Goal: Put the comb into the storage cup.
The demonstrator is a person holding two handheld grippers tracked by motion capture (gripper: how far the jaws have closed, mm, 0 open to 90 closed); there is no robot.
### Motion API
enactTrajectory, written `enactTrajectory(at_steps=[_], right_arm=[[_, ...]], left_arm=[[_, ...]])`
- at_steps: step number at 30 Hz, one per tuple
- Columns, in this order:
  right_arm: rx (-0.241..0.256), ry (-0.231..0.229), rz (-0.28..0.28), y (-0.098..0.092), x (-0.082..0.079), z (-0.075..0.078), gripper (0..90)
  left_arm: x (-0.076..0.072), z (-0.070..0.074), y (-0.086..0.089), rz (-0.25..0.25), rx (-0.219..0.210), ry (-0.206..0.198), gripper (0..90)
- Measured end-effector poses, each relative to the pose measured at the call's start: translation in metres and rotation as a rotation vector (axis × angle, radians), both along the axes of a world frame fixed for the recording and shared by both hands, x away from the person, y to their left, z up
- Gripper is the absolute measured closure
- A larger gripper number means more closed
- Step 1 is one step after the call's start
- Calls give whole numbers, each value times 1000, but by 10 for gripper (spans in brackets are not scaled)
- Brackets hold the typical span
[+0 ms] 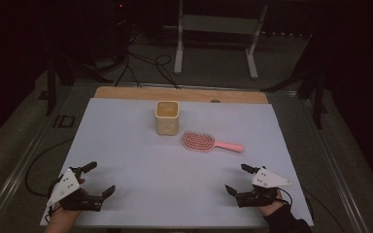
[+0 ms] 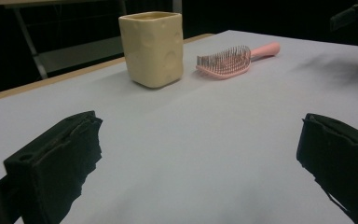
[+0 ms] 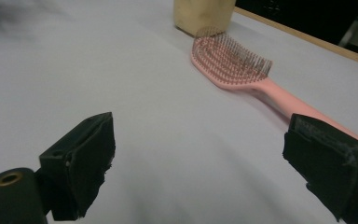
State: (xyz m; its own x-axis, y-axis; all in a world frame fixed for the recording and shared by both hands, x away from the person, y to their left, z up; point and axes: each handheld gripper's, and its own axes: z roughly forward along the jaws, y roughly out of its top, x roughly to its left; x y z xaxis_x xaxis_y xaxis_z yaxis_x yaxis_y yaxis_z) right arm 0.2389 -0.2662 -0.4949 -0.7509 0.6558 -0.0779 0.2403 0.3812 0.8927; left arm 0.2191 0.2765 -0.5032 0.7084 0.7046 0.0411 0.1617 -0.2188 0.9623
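Both tongs are wide open and hold nothing. The left tongs [image 1: 96, 179] and the right tongs [image 1: 239, 178] rest low near the front edge of the white mat [image 1: 126, 145], well apart from each other.

The pink hairbrush [image 1: 209, 142] lies flat ahead of the right tongs, bristles up, its handle pointing out to that side. The yellow cup [image 1: 167, 117] stands upright just past the brush head, very near it but maybe not touching.

What could go wrong? The brush handle is thin and lies flat, so a jaw could slip and push it away. A grab at the head could bump the cup and tip it over.

There is lots of open mat between the tongs and the brush. The mat's side edge is close to the right tongs.
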Motion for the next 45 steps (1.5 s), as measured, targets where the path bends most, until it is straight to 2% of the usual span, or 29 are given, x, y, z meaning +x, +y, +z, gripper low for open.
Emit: enactTrajectory(at_steps=[5,12,16,17,18,21,28,38,45], right_arm=[[-8,2,3,0,1,3,89],[-18,-16,10,1,-4,17,89],[-12,-38,9,0,-8,33,89],[-12,-38,9,0,-8,33,89],[-22,-64,16,2,-10,41,88],[-36,-81,21,4,-10,48,89],[-47,-94,32,5,-2,67,89],[-62,-159,18,3,17,96,84],[-76,-188,17,3,30,107,84]], left_arm=[[1,-1,0,-4,-6,5,0],[1,-1,-1,-10,-4,3,0],[1,0,-1,-10,-10,3,0],[1,0,-1,-10,-10,3,0],[1,0,-1,-12,-10,4,0],[1,0,-1,-12,-11,6,0],[1,0,-1,-12,-9,5,0],[1,0,-1,-13,-9,8,0],[1,0,-1,-14,-8,7,0]])
